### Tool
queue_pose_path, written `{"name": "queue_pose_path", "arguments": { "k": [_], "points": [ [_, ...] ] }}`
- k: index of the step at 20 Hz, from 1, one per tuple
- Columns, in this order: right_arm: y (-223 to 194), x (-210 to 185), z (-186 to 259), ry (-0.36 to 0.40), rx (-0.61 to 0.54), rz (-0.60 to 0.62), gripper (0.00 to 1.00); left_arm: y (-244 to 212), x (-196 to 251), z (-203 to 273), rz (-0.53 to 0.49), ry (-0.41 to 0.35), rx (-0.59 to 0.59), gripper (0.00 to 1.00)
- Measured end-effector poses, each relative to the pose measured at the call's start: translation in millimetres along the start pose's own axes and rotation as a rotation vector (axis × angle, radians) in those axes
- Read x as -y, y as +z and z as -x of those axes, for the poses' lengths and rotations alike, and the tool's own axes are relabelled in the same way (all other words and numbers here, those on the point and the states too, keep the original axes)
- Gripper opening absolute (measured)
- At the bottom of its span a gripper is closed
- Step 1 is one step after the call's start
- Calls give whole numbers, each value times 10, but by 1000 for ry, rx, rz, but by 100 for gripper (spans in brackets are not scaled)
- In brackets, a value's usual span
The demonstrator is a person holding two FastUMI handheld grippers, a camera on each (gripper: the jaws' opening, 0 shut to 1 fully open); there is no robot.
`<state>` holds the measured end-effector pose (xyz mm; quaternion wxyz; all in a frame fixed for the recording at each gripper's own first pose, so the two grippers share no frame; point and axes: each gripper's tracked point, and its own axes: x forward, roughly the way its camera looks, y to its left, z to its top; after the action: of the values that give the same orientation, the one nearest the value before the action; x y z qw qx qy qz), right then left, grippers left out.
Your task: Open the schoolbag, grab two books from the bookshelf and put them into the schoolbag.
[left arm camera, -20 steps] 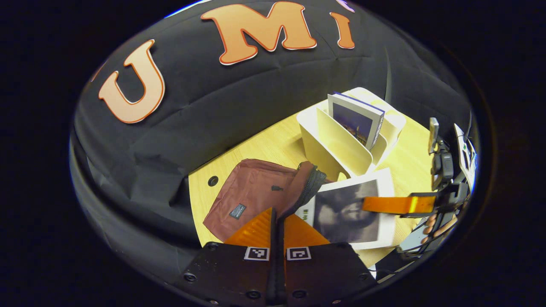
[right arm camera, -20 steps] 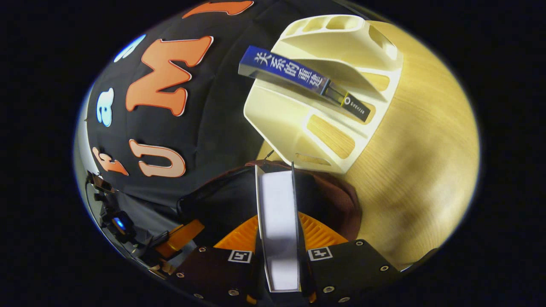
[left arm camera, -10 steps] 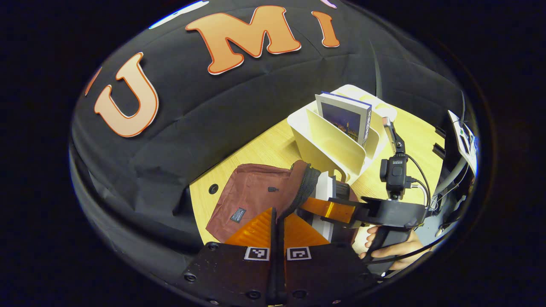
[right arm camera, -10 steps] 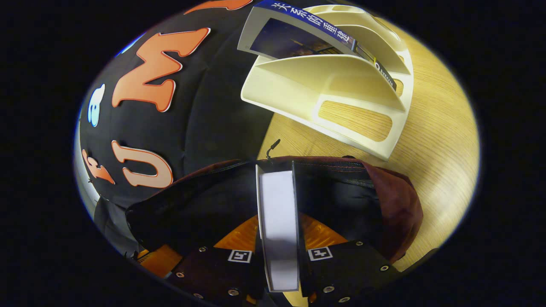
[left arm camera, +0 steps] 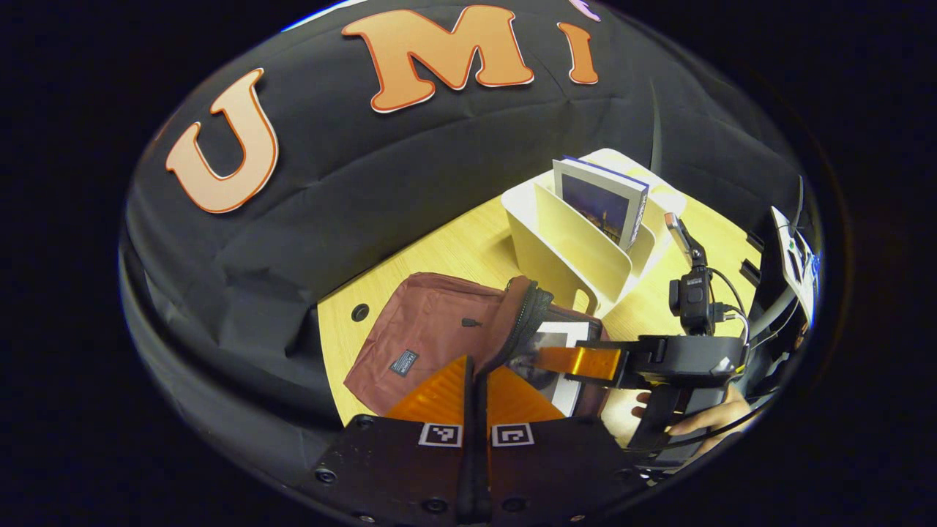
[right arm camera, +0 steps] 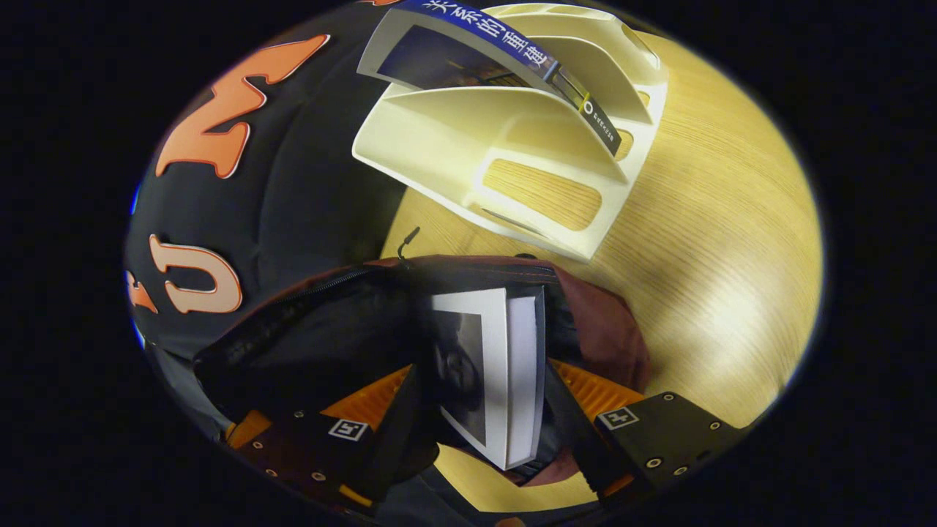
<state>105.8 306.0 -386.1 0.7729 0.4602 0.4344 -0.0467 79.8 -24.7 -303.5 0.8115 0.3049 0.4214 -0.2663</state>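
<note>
On a pale wooden table (left arm camera: 446, 252) lies a maroon schoolbag (left arm camera: 432, 333), unzipped, its mouth facing 3 o'clock in the left gripper view. The left gripper (left arm camera: 476, 384) sits at 6 o'clock there, its two fingers pressed together on the bag's zipper edge (left arm camera: 528, 322) and holding that flap up.

That same view shows the right gripper (left arm camera: 578, 361) at about 4 o'clock, with the hand (left arm camera: 714, 417) gripping its handle; one finger lies across a white-bordered book (left arm camera: 564, 351) that is partly inside the bag. Whether the second finger touches the book is hidden behind the cover.

The right gripper view settles that: the right gripper (right arm camera: 479, 399) has its jaws spread wide, a finger either side of the book (right arm camera: 498, 373) with gaps visible, so it is not clamped. The book stands on edge in the dark opening of the schoolbag (right arm camera: 600, 329), its lower end cut off by the bag's lip. The bag's dark lining hides how deep it sits.

The cream bookshelf (left arm camera: 578, 249) stands at 1 o'clock of the bag in the left gripper view, just beside it, with a blue-spined book (left arm camera: 604, 205) upright in a rear slot. From the right gripper view the bookshelf (right arm camera: 454, 146) appears at 12 o'clock, its cut-out base showing table through it, and the blue-spined book (right arm camera: 505, 55) leans across the dividers, its top edge cropped.
</note>
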Motion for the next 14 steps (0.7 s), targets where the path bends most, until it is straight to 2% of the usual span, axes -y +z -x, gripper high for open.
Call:
{"name": "queue_pose_path", "arguments": {
  "k": [3, 7, 9, 12, 14],
  "points": [
    [166, 102, 237, 10, 20, 37, 98, -23, 33, -7, 14, -5, -10, 1],
    [482, 349, 702, -32, 42, 169, 98, -47, 88, -37, 13, 5, -26, 1],
    [640, 497, 976, -71, 37, 286, 98, -52, 136, -44, 14, 3, -34, 1],
    [1012, 704, 1349, -185, 61, 550, 98, -54, 126, -53, 31, 18, -41, 1],
    [1197, 612, 1600, -219, 48, 681, 98, -72, 133, -79, 46, 16, -49, 1]
  ]
}}
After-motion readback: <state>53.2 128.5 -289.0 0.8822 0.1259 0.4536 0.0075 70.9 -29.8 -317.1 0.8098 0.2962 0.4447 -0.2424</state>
